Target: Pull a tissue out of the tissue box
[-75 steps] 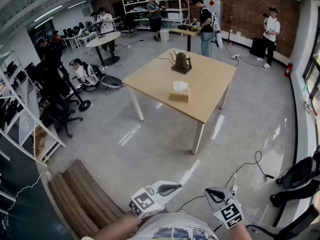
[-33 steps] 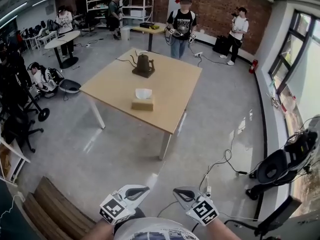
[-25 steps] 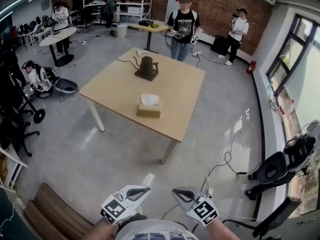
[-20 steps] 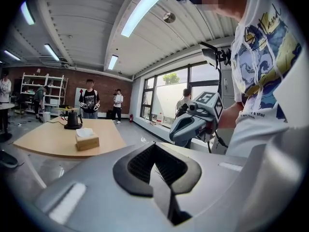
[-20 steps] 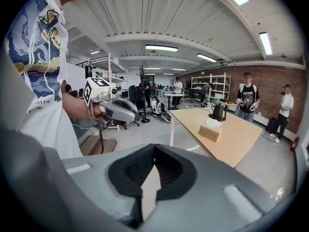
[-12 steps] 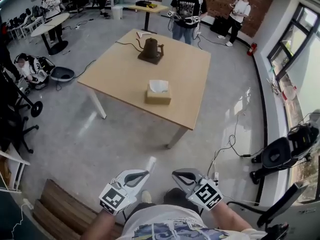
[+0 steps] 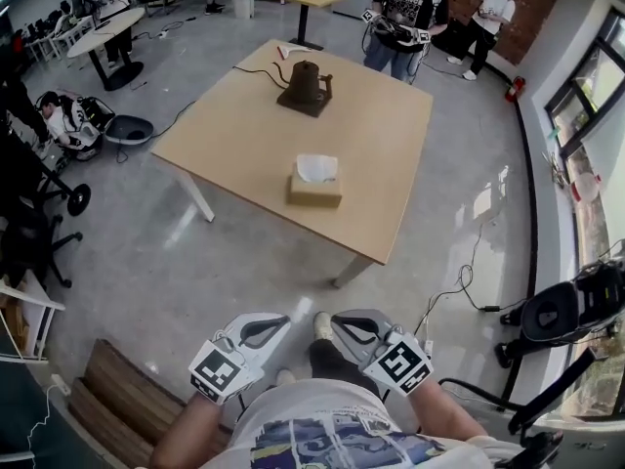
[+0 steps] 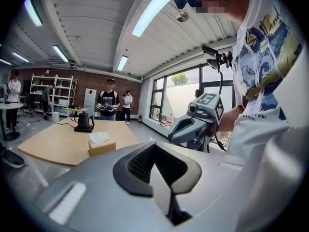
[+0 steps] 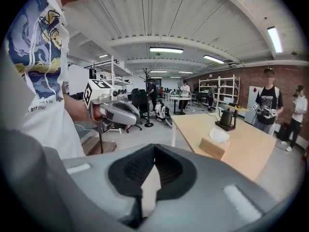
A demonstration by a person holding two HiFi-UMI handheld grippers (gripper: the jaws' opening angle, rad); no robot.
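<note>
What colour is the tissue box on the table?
Tan, like cardboard, tissue box; clearest in the head view.

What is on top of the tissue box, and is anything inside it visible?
A white tissue sticks up from the top of the tissue box, which stands on the table. Nothing else rests on it. The box's walls hide its contents.

I see a pale tan wooden desk (image 7: 244,135) with white legs, over a glossy grey concrete floor (image 7: 195,262). The tan cardboard tissue box (image 7: 314,191) shows a white tissue (image 7: 316,167). The metal kettle (image 7: 306,84) and its base look almost black. My left tool (image 7: 276,321) and right tool (image 7: 339,321) are light grey with black ribbed pads. Each marker cube (image 7: 217,370) is patterned in black-and-white squares. The cotton shirt (image 7: 322,443) is white with a blue and yellow print. The brick wall (image 9: 287,79) is red-brown.
</note>
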